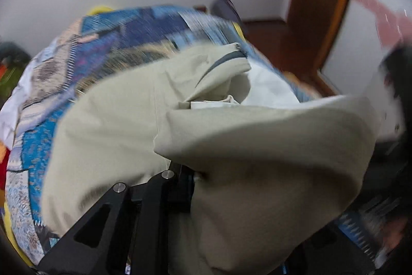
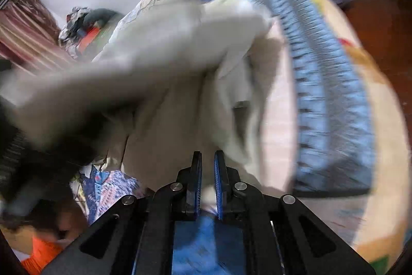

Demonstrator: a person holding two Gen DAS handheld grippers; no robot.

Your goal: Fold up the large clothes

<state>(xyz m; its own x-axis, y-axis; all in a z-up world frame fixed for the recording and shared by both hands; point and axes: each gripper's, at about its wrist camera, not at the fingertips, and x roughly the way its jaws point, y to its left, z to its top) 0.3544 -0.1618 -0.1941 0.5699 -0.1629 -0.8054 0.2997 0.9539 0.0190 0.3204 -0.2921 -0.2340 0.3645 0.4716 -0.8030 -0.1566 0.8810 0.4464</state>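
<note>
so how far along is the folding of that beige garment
Early to midway. Done: little beyond laying the beige garment on the patchwork bedspread. In hand: the left tool is shut on one part and lifts a flap across; the right tool pinches another. Left: flatten, finish folding.

Support surface: a bed covered by a patchwork bedspread (image 1: pixel 51 141) in blues, pinks and cream, with a blue fringed band crossing it in the right wrist view. A beige garment (image 1: pixel 108 135) with a grey zipper lies bunched on the bedspread, part of it lifted off. White cloth (image 1: pixel 270 89) shows beside it. Both views are motion-blurred; finer detail unreadable.
</note>
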